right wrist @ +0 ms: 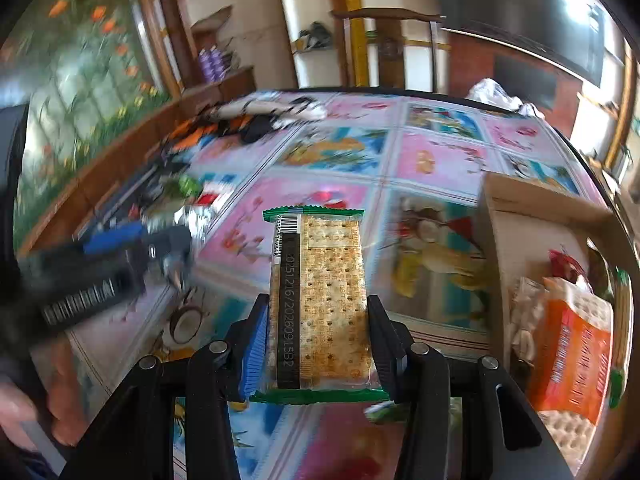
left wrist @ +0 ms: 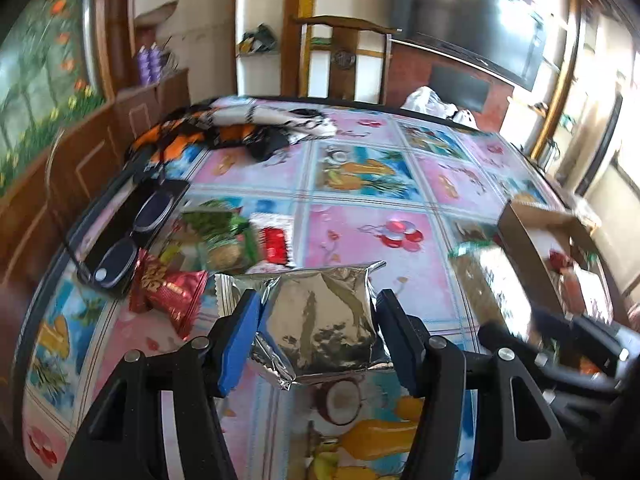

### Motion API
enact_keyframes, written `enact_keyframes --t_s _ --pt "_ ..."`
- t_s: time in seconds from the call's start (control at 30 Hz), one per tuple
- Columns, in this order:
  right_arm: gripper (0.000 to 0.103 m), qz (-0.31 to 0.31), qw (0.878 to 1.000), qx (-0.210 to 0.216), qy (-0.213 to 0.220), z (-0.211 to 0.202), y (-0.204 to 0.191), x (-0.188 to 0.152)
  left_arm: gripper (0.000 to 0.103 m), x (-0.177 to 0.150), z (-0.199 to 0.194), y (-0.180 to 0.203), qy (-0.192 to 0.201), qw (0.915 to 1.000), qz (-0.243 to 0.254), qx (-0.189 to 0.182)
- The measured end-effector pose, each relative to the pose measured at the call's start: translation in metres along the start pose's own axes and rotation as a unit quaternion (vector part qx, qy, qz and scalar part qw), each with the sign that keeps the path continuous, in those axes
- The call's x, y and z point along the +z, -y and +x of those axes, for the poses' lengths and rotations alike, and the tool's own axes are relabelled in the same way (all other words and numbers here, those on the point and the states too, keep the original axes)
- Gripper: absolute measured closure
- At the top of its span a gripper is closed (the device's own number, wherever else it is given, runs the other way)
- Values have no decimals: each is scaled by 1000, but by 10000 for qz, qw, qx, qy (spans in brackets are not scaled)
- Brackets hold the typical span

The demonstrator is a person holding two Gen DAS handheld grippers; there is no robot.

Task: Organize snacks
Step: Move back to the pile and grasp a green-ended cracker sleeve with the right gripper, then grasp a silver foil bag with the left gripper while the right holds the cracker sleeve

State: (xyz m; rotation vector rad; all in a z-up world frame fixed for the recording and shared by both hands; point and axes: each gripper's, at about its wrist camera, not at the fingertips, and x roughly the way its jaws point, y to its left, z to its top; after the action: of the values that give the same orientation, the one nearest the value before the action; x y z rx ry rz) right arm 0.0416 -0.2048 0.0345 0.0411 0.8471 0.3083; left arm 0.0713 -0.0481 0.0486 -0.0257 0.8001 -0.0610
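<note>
— Right, where do we stand?
— Our left tool (left wrist: 316, 320) grips the silver foil packet (left wrist: 320, 320) above the worktop (left wrist: 360, 184); our right tool (right wrist: 318, 336) is clamped on the cracker pack (right wrist: 318, 288), beside the cardboard box (right wrist: 520, 216).
— How do we finish well?
— We'd carry the crackers over the box wall, lower them flat beside the orange packet (right wrist: 568, 360), then release, keeping both tools apart.

Daylight floods in from the far right, blowing out my window (left wrist: 624, 184) and glaring off the television (left wrist: 480, 28). My fisheye lenses bend the room's edges into dark corners. Motion blur smears the other gripper (right wrist: 112, 256) and the cardboard box (left wrist: 540, 240).
</note>
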Motion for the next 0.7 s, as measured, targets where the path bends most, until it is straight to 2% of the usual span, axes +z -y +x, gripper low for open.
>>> enact_keyframes --t_s 0.13,0.33,0.43,0.5,0.53,0.7 --pt "53 183 9997 73 117 -3 10 5 44 -2 1 14 160 9993 312 163" --pt "53 201 9993 211 230 -11 7 6 44 -3 5 22 240 9981 484 313" --pt "53 272 9991 147 294 -15 11 6 45 -4 5 24 292 9974 523 401" --pt "53 331 9989 152 301 -15 14 7 69 -4 3 24 346 9969 553 439" --pt "53 357 9988 150 307 -15 15 7 75 -5 3 25 370 9964 582 500" --pt "53 354 9987 133 331 -16 15 7 75 -5 6 27 315 9958 663 550"
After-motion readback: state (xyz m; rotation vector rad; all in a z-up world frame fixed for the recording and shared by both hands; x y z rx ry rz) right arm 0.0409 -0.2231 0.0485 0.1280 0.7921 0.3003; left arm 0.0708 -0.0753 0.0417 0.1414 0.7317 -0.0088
